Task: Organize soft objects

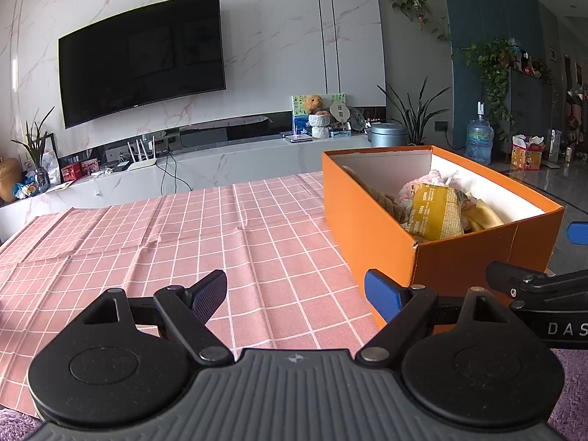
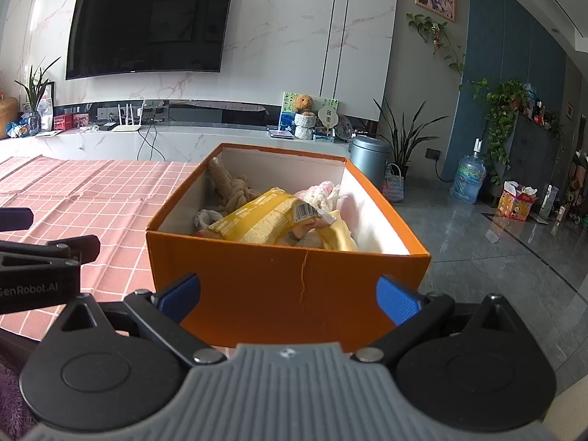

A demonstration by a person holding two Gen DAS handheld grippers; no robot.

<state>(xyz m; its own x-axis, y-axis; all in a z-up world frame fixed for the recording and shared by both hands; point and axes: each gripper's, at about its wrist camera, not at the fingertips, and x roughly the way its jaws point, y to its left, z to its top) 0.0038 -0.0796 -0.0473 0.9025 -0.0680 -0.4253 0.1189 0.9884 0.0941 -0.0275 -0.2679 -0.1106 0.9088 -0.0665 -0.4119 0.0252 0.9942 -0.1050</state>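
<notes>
An orange cardboard box stands on the right end of a table with a pink checked cloth. Inside lie a yellow packet, a brown knotted rope toy, a pink-and-white fluffy item and a pale yellow cloth. My left gripper is open above the cloth, just left of the box's near corner. My right gripper is open, its blue pads spread in front of the box's near wall. Neither holds anything.
A purple fluffy surface lies at the table's near edge. Behind the table runs a white TV console with a router, a teddy bear and a wall TV. Right of the box are grey floor tiles, a bin and a water jug.
</notes>
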